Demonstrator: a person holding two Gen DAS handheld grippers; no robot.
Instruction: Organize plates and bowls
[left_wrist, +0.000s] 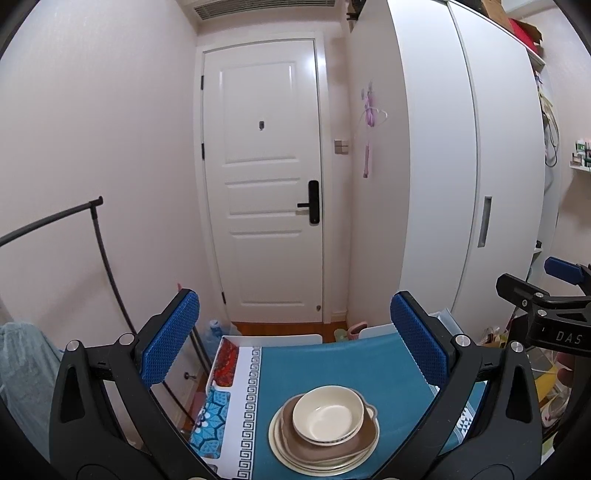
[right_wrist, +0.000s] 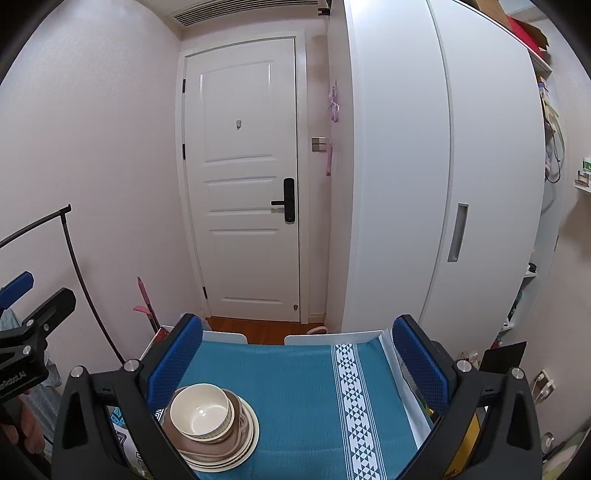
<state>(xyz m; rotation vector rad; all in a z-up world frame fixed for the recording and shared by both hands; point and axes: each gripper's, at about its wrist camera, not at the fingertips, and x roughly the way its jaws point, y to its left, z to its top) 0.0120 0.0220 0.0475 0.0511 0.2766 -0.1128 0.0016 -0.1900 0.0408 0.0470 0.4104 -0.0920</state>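
Observation:
A cream bowl (left_wrist: 328, 414) sits on top of a stack of plates (left_wrist: 325, 443): a brown dish with small handles over cream plates, on the blue tablecloth (left_wrist: 332, 365). My left gripper (left_wrist: 295, 343) hovers above and behind the stack, open, with nothing between its blue pads. The right wrist view has the same bowl (right_wrist: 201, 411) and plate stack (right_wrist: 221, 443) at lower left, beside the left finger of my right gripper (right_wrist: 295, 365), which is also open and empty. Each gripper shows at the edge of the other's view.
The table (right_wrist: 314, 387) ends at two white chair backs (right_wrist: 332, 338) in front of a white door (left_wrist: 266, 177). A tall white wardrobe (left_wrist: 461, 166) stands on the right. A black clothes rail (left_wrist: 99, 240) leans at the left. Cluttered shelves fill the far right.

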